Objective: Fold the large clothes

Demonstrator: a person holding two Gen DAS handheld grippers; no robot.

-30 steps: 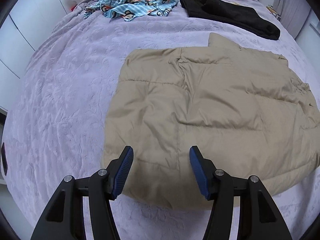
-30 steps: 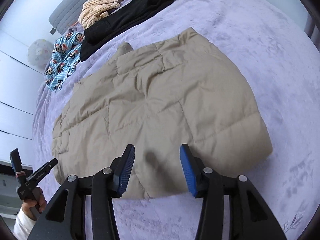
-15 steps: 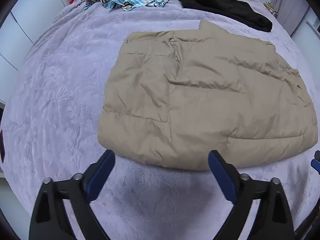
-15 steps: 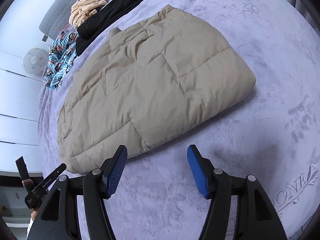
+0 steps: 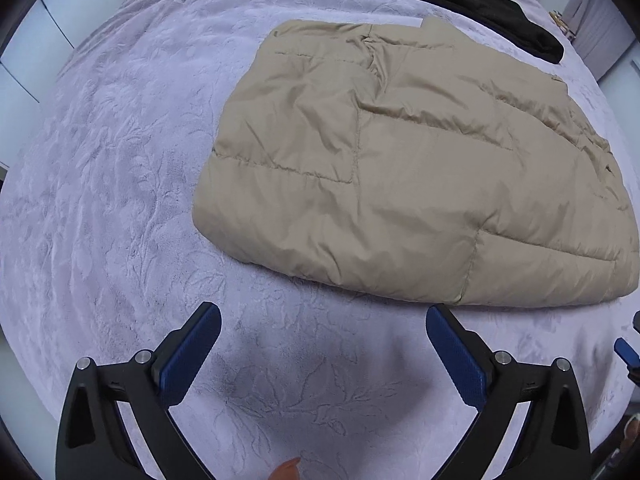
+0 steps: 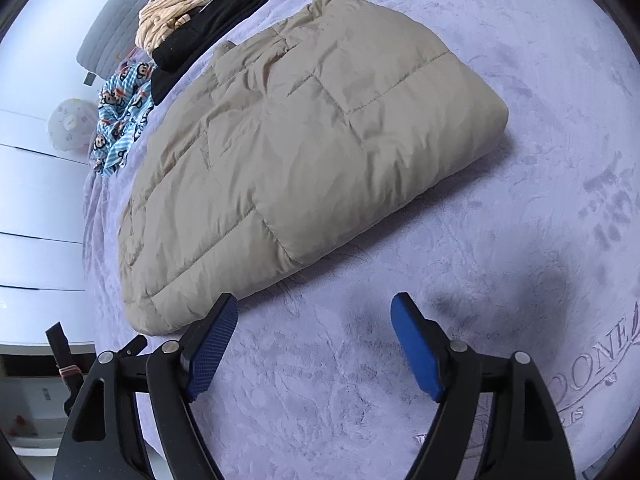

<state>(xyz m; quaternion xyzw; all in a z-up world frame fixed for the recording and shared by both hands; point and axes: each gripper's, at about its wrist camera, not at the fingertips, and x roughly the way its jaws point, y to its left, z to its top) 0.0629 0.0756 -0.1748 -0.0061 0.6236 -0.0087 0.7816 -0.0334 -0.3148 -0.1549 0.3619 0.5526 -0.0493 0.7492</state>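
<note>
A tan quilted puffer jacket (image 5: pixel 400 160) lies folded flat on the lilac bed cover (image 5: pixel 120 200); it also fills the middle of the right wrist view (image 6: pixel 304 152). My left gripper (image 5: pixel 323 320) hovers over bare cover just short of the jacket's near edge, its jaws opening wide with nothing between them. My right gripper (image 6: pixel 314 312) hangs near the jacket's near corner, jaws opening too, only cover between its blue pads. Both grippers are apart from the cloth.
At the far end of the bed lie a black garment (image 5: pixel 480 4), a blue monkey-print cloth (image 6: pixel 120 116) and a striped cream garment (image 6: pixel 172 20). White cupboard fronts (image 6: pixel 36 200) stand beside the bed. The right gripper's tip (image 5: pixel 626 352) shows at the left view's right edge.
Both grippers have let go of the jacket's edge, opened wide and drawn back off it toward the near side of the bed. The jacket now lies free and folded.
</note>
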